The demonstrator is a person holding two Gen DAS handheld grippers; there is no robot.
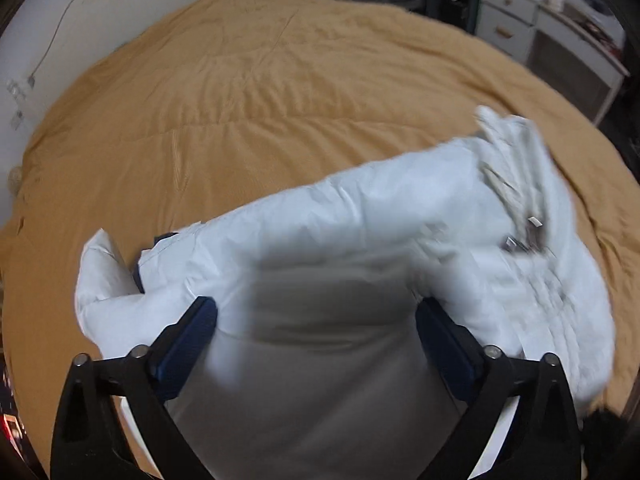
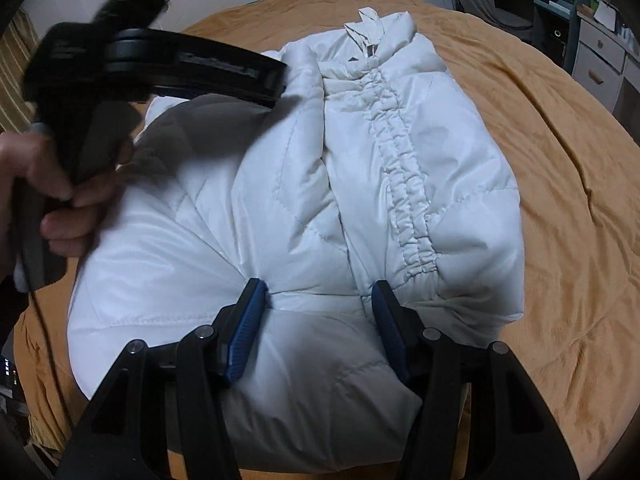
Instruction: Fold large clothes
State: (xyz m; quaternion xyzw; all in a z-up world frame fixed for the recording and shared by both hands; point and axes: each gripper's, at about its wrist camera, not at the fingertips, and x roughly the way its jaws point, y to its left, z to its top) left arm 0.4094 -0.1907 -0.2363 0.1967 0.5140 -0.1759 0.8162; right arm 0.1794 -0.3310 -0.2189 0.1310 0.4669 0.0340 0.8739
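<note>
White quilted puffer jacket (image 2: 360, 184), lrg, partly folded, lying on mustard-tan ribbed bedspread (image 2: 560, 200); collar end far side, gathered front seam running toward near hem. Left view blurred.
Right gripper (image 2: 318, 320): blue-padded tongs spread apart, w/ jacket's near hem bulging between them.
Left gripper (image 1: 316, 340): tongs wide apart, jacket fabric between; seen from right view above jacket's left side, held by bare hand (image 2: 44, 184).
Bkgd: white drawer unit (image 1: 516, 20), beyond bed.
</note>
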